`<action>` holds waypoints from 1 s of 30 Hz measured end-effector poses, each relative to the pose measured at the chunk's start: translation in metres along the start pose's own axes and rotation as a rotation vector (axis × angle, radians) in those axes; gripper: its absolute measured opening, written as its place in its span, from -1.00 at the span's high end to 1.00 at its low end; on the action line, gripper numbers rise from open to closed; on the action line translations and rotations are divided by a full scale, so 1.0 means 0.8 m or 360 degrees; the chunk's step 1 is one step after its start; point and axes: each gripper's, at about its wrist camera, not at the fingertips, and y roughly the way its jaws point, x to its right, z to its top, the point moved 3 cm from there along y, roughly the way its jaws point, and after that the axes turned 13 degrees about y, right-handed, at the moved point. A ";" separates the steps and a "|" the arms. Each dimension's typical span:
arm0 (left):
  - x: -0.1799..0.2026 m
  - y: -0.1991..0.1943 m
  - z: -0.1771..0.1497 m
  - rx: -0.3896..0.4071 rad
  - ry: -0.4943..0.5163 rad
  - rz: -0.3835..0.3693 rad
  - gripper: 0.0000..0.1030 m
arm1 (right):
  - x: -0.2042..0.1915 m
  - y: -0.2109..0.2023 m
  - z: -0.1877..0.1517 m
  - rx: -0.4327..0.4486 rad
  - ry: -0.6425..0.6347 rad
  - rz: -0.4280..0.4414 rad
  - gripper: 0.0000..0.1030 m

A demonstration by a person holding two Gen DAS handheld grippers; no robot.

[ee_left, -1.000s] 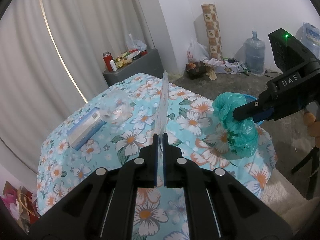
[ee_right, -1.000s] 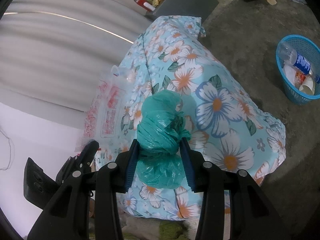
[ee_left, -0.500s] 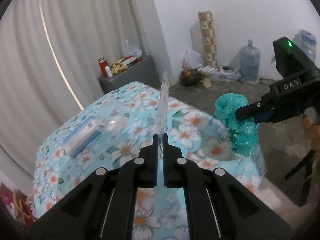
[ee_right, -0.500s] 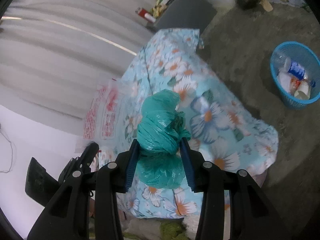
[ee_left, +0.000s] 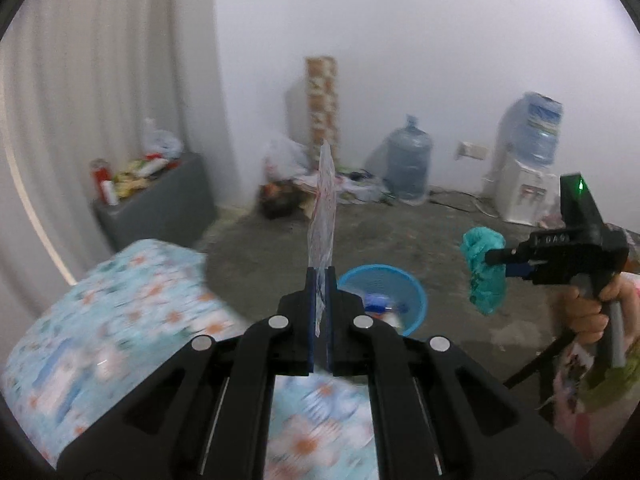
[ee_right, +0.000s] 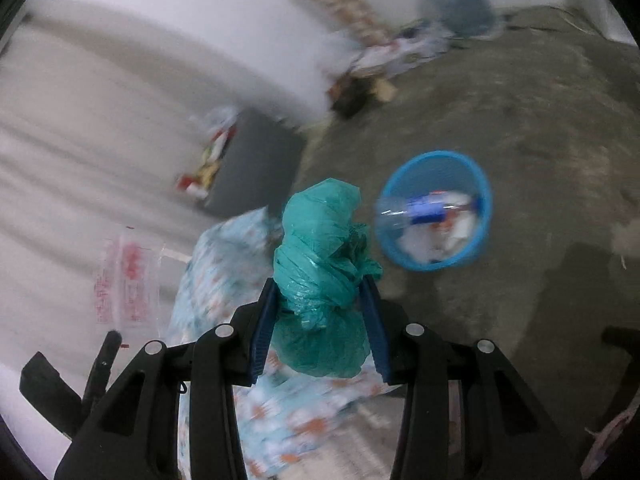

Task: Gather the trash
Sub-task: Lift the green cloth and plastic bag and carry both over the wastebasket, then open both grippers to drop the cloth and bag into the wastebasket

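Bare concrete floor (ee_left: 420, 236) fills the middle of your left wrist view, with a white wall behind it, a pale curtain (ee_left: 80, 100) at nine o'clock, and the flowered cloth of the tabletop (ee_left: 120, 312) blurred at seven o'clock. Your left gripper (ee_left: 320, 280) has its jaws closed tight on a thin clear plastic wrapper with red print (ee_left: 325, 204), which stands edge-on straight up toward twelve o'clock. Just past the fingertips, slightly toward two o'clock, the blue basket (ee_left: 396, 280) sits on the floor with a bottle and other scraps in it. At three o'clock your right hand (ee_left: 596, 308) grips the handle of the right gripper (ee_left: 490, 258), and the knotted green trash bag (ee_left: 482, 276) hangs from its jaws above the floor. In the right wrist view, your right gripper (ee_right: 318, 304) has its jaws partly open and pressed on both sides of the green trash bag (ee_right: 324, 248), gripping it around the knot, with the bag's body bulging below the pads. The blue basket (ee_right: 482, 184) lies at two o'clock of the bag, on the floor and apart from it, and the plastic wrapper (ee_right: 128, 276) shows at nine o'clock, above the black body of the left gripper. Both views are smeared by motion.
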 end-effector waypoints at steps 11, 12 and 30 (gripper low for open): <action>0.080 0.275 0.008 -0.0573 -0.0172 -0.0592 0.96 | 0.110 0.112 0.055 -0.0051 0.0380 -0.0103 0.20; 0.083 0.293 0.005 -0.0605 -0.0177 -0.0602 0.96 | 0.117 0.124 0.061 -0.0053 0.0403 -0.0120 0.20; 0.124 0.501 -0.041 -0.0837 -0.0110 -0.0677 0.13 | 0.227 0.261 0.111 0.0000 0.0696 -0.0293 -0.30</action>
